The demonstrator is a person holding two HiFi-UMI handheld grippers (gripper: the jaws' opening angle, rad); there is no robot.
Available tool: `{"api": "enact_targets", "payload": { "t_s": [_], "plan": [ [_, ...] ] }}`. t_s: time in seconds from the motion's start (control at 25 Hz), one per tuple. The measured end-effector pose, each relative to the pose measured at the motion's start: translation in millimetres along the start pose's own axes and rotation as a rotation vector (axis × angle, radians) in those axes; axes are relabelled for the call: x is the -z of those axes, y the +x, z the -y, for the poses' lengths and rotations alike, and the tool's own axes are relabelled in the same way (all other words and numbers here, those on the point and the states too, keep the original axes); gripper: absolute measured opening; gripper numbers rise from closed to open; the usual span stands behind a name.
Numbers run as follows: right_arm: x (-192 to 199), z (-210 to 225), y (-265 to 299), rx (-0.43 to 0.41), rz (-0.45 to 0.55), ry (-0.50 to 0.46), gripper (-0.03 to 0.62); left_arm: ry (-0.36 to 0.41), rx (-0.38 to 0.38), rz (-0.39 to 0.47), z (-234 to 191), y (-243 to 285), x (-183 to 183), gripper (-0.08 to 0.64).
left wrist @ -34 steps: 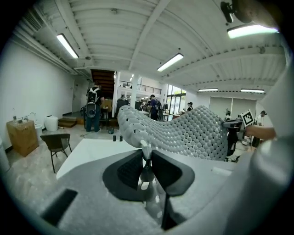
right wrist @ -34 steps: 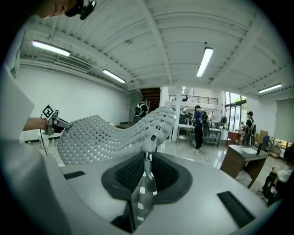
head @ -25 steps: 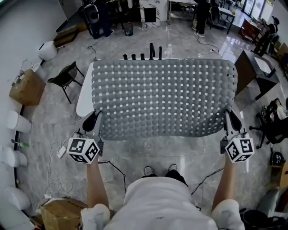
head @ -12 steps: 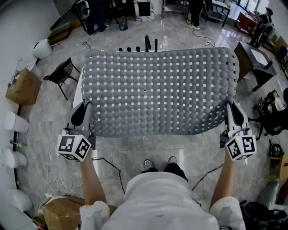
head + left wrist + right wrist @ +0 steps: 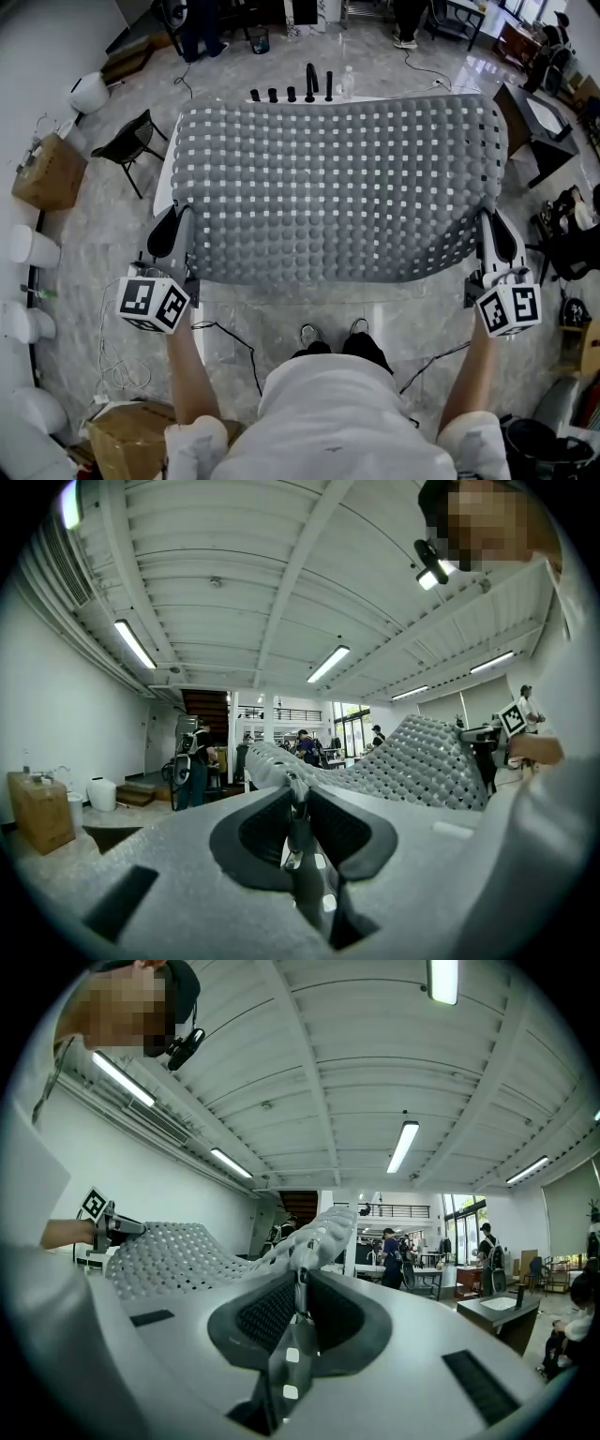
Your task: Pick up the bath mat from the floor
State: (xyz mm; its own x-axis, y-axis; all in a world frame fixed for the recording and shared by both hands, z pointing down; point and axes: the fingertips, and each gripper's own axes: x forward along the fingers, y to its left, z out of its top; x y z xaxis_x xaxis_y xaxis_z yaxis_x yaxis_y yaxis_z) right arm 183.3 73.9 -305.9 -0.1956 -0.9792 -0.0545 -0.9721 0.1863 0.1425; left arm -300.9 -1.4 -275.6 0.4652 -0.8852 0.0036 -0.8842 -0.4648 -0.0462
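The person stands with both arms forward and holds the grey bath mat (image 5: 337,187) spread flat in the air, so that it fills the middle of the head view. The left gripper (image 5: 173,232) is at the lower left corner of the mat and the right gripper (image 5: 494,239) at the lower right corner. In each gripper view the 2 jaws stand narrow and pinch the edge of the mat between their dark pads, and the dotted sheet runs away from them toward the other gripper. The mat touches the floor (image 5: 94,253) nowhere; it hangs above a white table (image 5: 165,195), whose edge shows at the left side of the mat, and some black upright things (image 5: 309,84) stand behind it at the top of the frame. I judge that the picking up itself is done, because the whole mat is lifted and stretched. What is left, I think, is only to carry it or lay it somewhere, and the task does not say where.
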Motion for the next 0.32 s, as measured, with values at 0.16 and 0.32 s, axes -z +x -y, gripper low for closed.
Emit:
{"api": "enact_targets", "payload": {
  "t_s": [0.16, 0.32],
  "plan": [
    [1.1, -7.8, -3.8, 0.003, 0.002, 0.001, 0.043, -0.001, 0.001, 0.004, -5.0, -8.5, 3.1, 0.064],
    [4.2, -17.2, -4.7, 0.007, 0.002, 0.006, 0.043, 0.005, 0.002, 0.004, -11.3, -12.7, 5.7, 0.064]
  ]
}}
